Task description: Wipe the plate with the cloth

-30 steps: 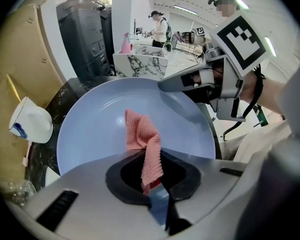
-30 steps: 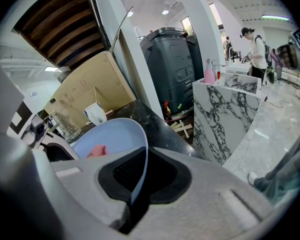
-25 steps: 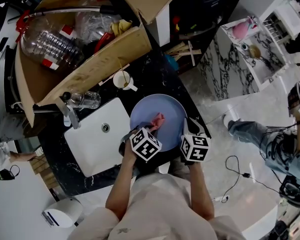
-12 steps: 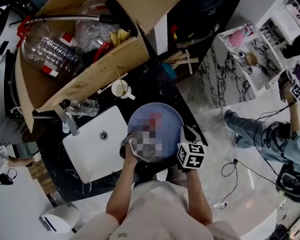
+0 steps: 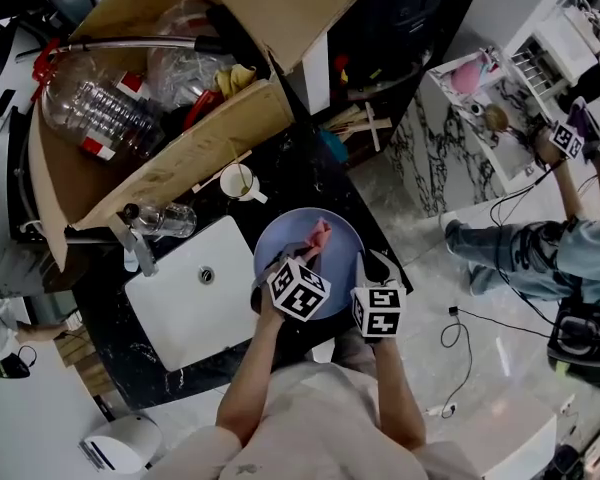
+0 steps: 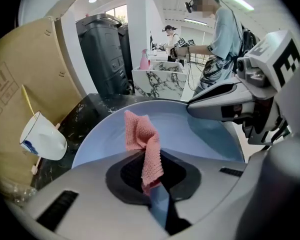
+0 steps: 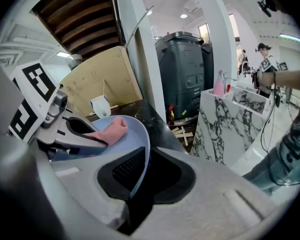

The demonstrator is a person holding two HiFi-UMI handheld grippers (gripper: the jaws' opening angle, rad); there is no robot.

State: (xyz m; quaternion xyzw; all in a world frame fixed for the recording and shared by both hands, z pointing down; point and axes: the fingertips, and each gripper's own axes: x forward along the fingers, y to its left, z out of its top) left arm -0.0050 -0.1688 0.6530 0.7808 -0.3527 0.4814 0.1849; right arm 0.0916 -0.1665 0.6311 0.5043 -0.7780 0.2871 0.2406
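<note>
**A:** What differs from a second ago?

**B:** On the black countertop the blue plate stays between the white sink and the counter's right edge. The pink cloth now lies nearer the plate's far rim. We judge a wiping stroke is running outward.

**A:** And our grips?

**B:** Our left gripper is clamped on the cloth's tail. Our right gripper pinches the plate's near-right rim to steady it.

**A:** Room to move?

**B:** The white cup stands just beyond the far rim, and the counter drops off close on the right. Toward the sink we have space.
</note>
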